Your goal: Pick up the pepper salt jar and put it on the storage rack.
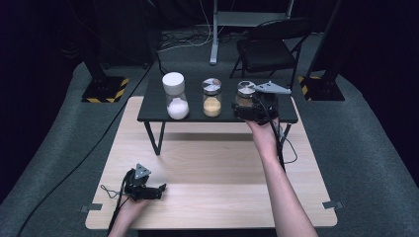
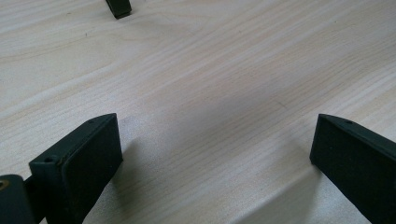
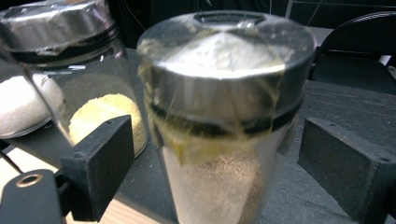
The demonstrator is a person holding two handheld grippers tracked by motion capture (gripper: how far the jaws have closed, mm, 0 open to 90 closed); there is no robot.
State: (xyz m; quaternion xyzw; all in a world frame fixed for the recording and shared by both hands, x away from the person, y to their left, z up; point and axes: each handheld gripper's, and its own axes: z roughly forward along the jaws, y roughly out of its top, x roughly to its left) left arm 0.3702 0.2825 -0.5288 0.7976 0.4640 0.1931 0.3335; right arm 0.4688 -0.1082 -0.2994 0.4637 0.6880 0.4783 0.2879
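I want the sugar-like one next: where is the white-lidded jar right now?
In the high view, the white-lidded jar stands leftmost on the black shelf, beside the yellow-powder jar.

Your high view is lit from overhead: the pale surface (image 1: pixel 212 173) glows while the room around it sinks into near-black, and the small raised shelf (image 1: pixel 217 111) casts a soft shadow beneath it. Up close, the nearest jar (image 3: pixel 224 121) smears — glare streaks its metal lid (the glass reads blurred). Your left tool (image 2: pixel 212 154) throws gentle shadows — the wood grain stays sharp.
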